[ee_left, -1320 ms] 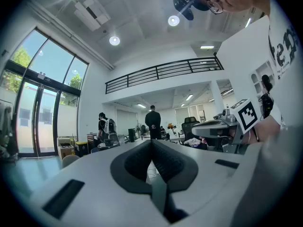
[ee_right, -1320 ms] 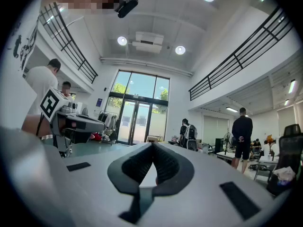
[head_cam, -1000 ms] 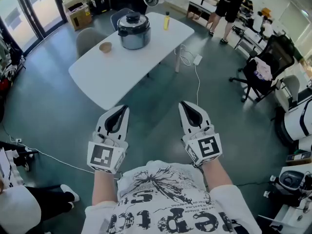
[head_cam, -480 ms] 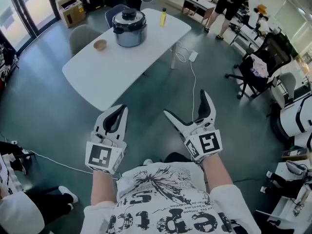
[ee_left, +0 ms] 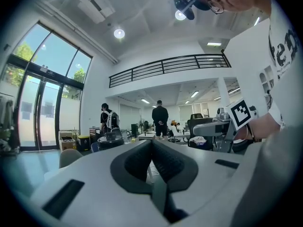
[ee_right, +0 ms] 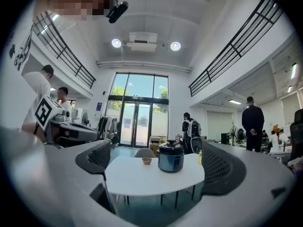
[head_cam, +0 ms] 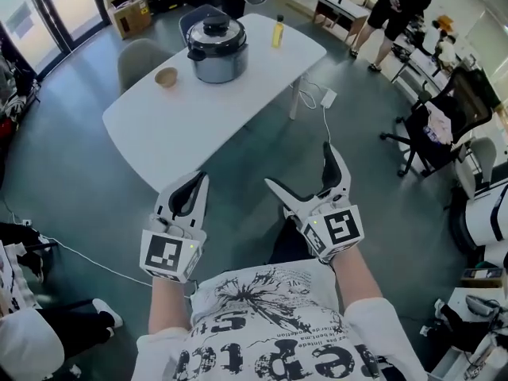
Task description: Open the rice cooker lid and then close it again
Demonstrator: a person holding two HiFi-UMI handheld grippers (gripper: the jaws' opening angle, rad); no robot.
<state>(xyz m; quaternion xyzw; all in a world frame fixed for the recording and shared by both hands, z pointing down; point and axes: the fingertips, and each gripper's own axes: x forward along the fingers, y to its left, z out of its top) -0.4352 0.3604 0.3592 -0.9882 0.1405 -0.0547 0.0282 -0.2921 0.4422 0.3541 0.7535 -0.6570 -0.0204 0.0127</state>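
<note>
- Right gripper [head_cam: 299, 167]: jaws have just swung open and stand spread wide, with nothing between them; its own view looks straight through the gap at the table
- Left gripper [head_cam: 194, 182]: jaws clenched together on nothing
- Step in hand: the approach, I judge. Both grippers hang in front of the person over bare floor, well apart from the table [head_cam: 182, 129], and the lid [head_cam: 216, 27] sits shut on the rice cooker [head_cam: 217, 54], so opening has not yet begun
- Next move: close the gap to the table, then bring the open right jaws onto the black knob on top of the lid (or onto whatever latch it has, too small to make out from here) and lift. The left gripper would likely need to open if it is to steady the pot
- Count, big to small:
  - one white table
  - one rice cooker, near the table's far long edge, about midway along it
  - one yellow bottle [head_cam: 278, 32], near the far right corner
  - one small bowl [head_cam: 166, 77], just beside the cooker along that same far edge, toward the left corner
</note>
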